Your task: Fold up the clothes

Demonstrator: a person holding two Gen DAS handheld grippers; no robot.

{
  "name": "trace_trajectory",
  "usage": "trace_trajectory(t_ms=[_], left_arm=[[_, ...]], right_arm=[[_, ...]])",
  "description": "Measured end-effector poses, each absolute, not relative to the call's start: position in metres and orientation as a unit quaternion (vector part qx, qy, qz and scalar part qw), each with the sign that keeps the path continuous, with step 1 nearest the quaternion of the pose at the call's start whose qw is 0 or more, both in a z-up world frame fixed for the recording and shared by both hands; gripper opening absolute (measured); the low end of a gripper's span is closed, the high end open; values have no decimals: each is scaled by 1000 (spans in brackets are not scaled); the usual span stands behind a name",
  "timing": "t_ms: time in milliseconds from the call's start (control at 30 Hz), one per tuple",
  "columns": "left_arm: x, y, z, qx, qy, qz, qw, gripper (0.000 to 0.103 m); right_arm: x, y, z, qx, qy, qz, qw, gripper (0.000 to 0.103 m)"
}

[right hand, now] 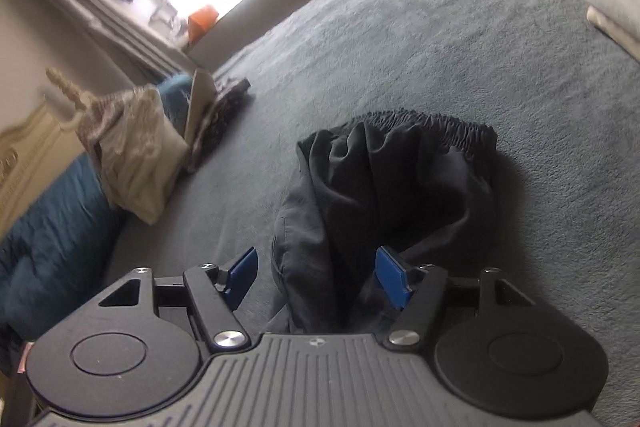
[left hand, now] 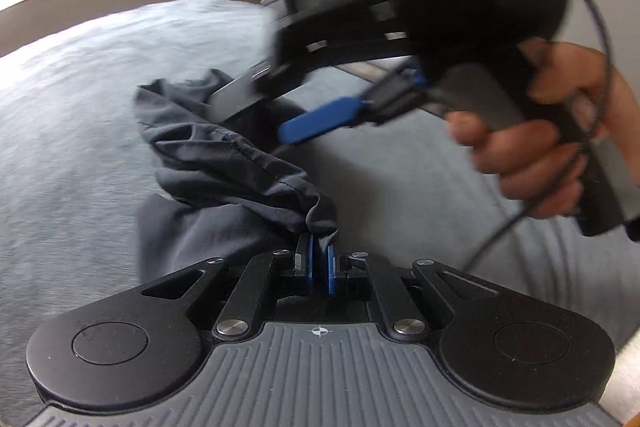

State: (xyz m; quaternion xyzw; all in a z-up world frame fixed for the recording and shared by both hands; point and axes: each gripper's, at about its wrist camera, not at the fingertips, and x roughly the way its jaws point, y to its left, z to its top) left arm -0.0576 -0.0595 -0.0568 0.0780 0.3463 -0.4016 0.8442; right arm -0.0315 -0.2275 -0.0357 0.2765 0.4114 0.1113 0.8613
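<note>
Dark shorts (right hand: 384, 187) lie bunched on the grey bedspread (right hand: 440, 27). Left gripper (left hand: 318, 253) is pinched tight on 1 hem fold; right gripper (right hand: 316, 277) gapes, cloth between its jaws but unpressed. Looks thin, limp, light, prob slippery; grab elastic waistband (right hand: 420, 125) or hem corners.

Grey blanket (right hand: 400, 27), teal pillow (right hand: 48, 247)

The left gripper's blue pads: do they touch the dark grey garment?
Touching. The left wrist view shows the left gripper shut, with a bunch of the dark grey garment pinched between its blue pads.
</note>
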Motion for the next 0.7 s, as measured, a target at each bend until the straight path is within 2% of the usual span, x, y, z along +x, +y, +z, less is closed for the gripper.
trace_trajectory(t_ms=[100,133,167,200,233,267,300,367,533,600,667,700], left_arm=[[-64,-65,-60,91,347,-417,835,4],[-64,-65,-60,92,348,-419,834,5],[-65,-66,-61,94,348,-421,832,5],[-65,-66,-61,96,349,-423,831,5],[-64,-65,-60,92,352,-425,829,6],[-63,-64,-60,89,355,-427,826,6],[-62,-62,-58,83,358,-429,825,8],[-58,-56,-51,63,359,-440,821,19],[-40,-21,-28,-28,320,-443,837,36],[-31,-13,-26,-58,321,-428,843,40],[-22,-11,-29,-68,340,-400,848,50],[-17,-11,-32,-70,351,-384,851,50]], right_arm=[[-31,-219,-44,240,434,103,862,68],[-31,-218,-49,233,442,99,861,64],[-31,-217,-54,228,449,96,859,50],[-32,-218,-59,229,454,97,856,41],[-33,-219,-63,229,458,96,854,23],[-36,-221,-63,229,455,92,856,13],[-39,-223,-64,228,452,88,858,11],[-45,-231,-63,236,445,77,860,6],[-69,-275,-60,290,420,20,860,4],[-80,-294,-63,316,415,-8,853,4],[-92,-309,-72,341,413,-36,844,4],[-97,-316,-78,355,414,-45,837,4]])
